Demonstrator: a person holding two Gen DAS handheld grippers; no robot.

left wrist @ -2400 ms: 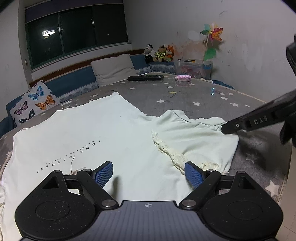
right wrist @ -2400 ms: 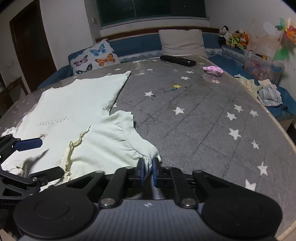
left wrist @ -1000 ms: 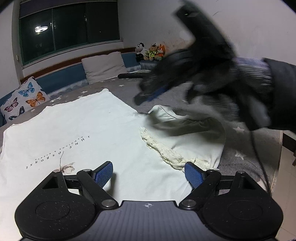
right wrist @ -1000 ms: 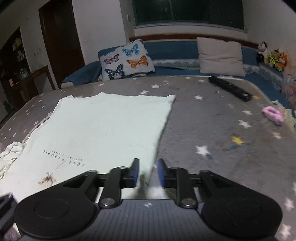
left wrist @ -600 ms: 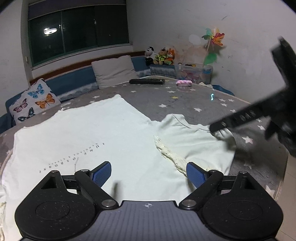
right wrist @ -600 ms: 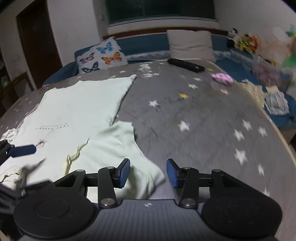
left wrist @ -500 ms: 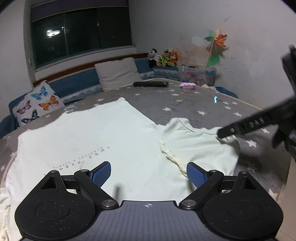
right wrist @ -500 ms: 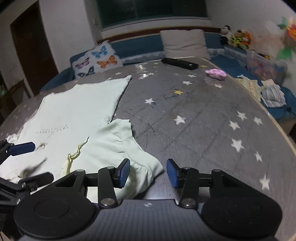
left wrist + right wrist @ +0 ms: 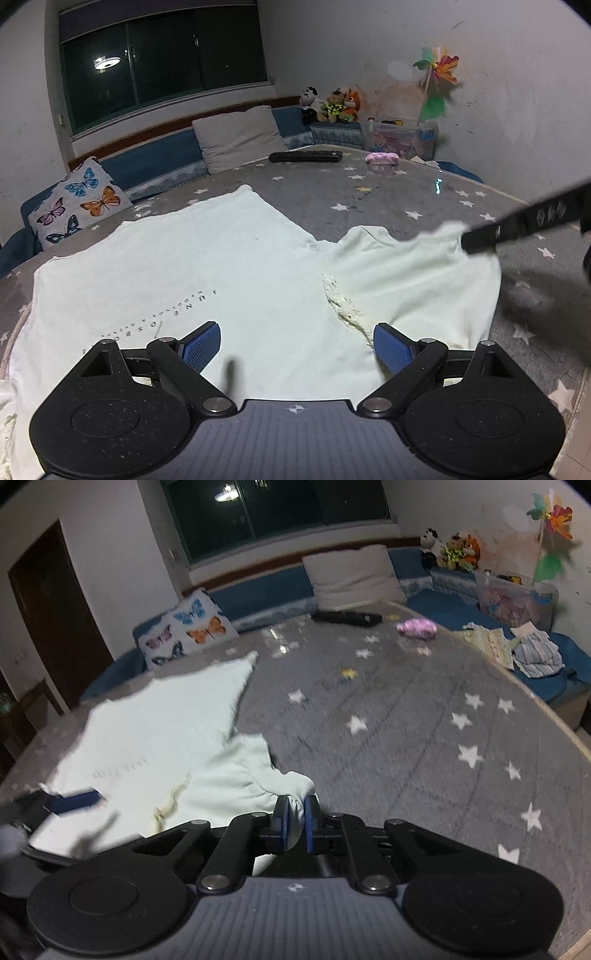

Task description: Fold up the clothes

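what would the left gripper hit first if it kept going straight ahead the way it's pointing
Most likely the pale T-shirt spread on the star-print bed cover. The left gripper is open and angled down over the shirt's printed front, with nothing between. Depth is hard to judge in the fisheye view.

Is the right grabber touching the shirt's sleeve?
Touching. The right wrist view shows the right gripper shut on the pale sleeve, with cloth bunched between its blue pads.
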